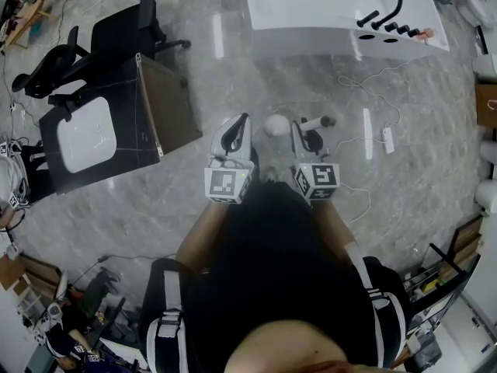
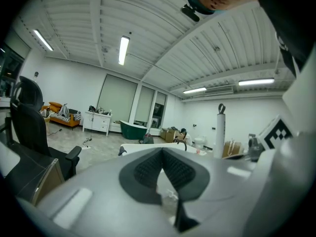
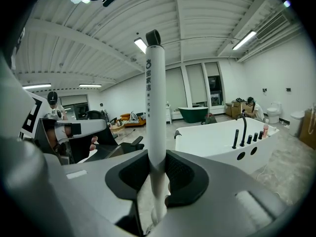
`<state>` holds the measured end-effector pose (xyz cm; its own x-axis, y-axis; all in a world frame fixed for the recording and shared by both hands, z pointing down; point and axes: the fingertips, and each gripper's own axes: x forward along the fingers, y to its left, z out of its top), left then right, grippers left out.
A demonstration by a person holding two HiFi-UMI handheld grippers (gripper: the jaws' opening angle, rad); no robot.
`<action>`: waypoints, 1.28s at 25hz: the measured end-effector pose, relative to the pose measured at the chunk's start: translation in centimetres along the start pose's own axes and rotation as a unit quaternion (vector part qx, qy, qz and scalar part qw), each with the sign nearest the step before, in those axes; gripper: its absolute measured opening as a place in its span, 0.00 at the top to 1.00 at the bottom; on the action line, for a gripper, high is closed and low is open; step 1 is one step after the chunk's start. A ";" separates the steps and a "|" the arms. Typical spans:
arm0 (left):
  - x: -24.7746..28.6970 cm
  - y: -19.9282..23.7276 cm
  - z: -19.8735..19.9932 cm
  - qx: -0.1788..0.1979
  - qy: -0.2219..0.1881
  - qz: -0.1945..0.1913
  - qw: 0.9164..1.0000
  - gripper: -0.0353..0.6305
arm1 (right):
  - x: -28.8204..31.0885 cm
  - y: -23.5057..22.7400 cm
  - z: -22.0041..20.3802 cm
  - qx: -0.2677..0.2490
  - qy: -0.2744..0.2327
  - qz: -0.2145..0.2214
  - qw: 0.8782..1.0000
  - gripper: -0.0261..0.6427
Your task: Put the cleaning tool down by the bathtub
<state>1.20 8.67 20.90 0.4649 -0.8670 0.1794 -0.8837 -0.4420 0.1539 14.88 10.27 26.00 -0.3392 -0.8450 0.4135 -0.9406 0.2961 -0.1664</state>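
A pale grey marbled floor (image 1: 233, 68) fills the head view, seen steeply from above. A white bathtub (image 1: 342, 14) lies at the top of that view, with a black faucet (image 1: 392, 10) on its rim. A black cabinet with a white basin (image 1: 101, 138) sits at the left, and a black office chair (image 1: 116, 29) stands behind it.

The person's dark-clothed body fills the bottom of the head view, with both grippers held out in front, side by side over bare floor.

The right gripper (image 1: 307, 138) is clamped on the cleaning tool (image 1: 314, 121). Only the head view shows the tool's place: it is held above the floor, well apart from the bathtub, with a rounded white end between the two grippers. Only the right gripper view shows the grip itself. There the right gripper (image 3: 157, 157) has both dark pads pressed against the white handle of the cleaning tool (image 3: 156, 107), which rises upright to a black cap. The bathtub (image 3: 222, 137) lies beyond at the right.

The left gripper (image 1: 233, 134) holds nothing. In the left gripper view, the left gripper (image 2: 163, 152) has its jaw tips closed together. The tool's handle (image 2: 220, 130) stands off to the right.
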 end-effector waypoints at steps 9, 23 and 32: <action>4.1 6.5 0.7 -0.007 0.003 -0.008 1.000 0.93 | 6.4 0.9 1.4 -0.003 0.014 -0.019 1.000 0.82; 10.8 11.1 -0.9 -0.013 0.014 -0.003 1.000 0.93 | 15.0 -1.5 1.6 0.001 0.019 -0.017 1.000 0.82; 16.5 8.9 -4.1 -0.008 0.018 0.006 1.000 0.93 | 20.2 -6.4 -0.3 0.006 0.036 0.013 0.999 0.82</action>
<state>1.19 -8.60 29.26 0.4567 -0.8629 0.2163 -0.8882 -0.4282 0.1668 14.01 -8.54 35.71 -0.3651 -0.8025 0.4719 -0.9310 0.3128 -0.1884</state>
